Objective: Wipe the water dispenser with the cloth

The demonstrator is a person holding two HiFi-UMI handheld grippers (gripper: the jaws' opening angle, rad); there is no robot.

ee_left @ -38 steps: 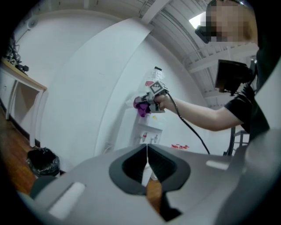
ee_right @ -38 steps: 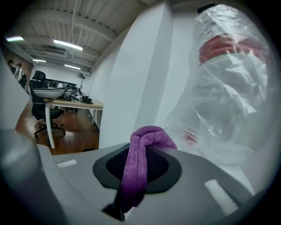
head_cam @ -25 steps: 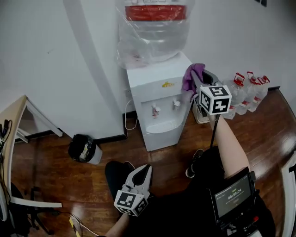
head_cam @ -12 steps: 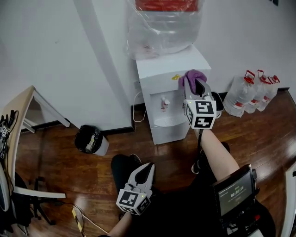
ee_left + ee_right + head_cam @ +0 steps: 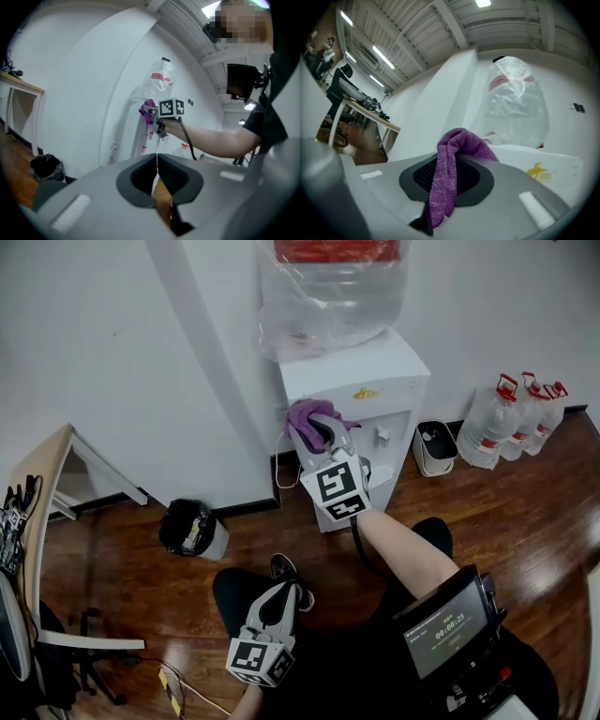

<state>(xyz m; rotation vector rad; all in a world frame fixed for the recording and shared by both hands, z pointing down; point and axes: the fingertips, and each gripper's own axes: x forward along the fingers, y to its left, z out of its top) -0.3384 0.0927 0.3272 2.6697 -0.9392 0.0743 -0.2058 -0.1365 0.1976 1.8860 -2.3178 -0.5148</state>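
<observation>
The right gripper (image 5: 317, 430) is up at the water dispenser (image 5: 375, 395), fingers clamped on the purple cloth (image 5: 307, 412). In the right gripper view the cloth (image 5: 454, 159) is bunched btwn the fingers, w/ one end hanging down over the dark pads. In the head view the cloth sits at the dispenser's upper front, on its left corner just under the top edge. Whether it's actually pressing on the panel can't be told.

The left gripper (image 5: 284, 596) hangs low, well apart from the dispenser and in front of it, over the person's dark trousers. It points roughly toward the dispenser. Its fingers are together w/ only a thin seam showing, nothing btwn them.

On top of the dispenser stands a big bottle (image 5: 333, 292) wrapped in clear plastic, red band near its upper end. Just right of the dispenser's base is a small white bin (image 5: 433, 448), and further right against the wall a row of water jugs (image 5: 511, 418) w/ red caps. Left of the dispenser, on the wood floor (image 5: 525, 512), sits a black bin (image 5: 190, 529). Far left of that is the corner of a pale surface (image 5: 47, 470).
</observation>
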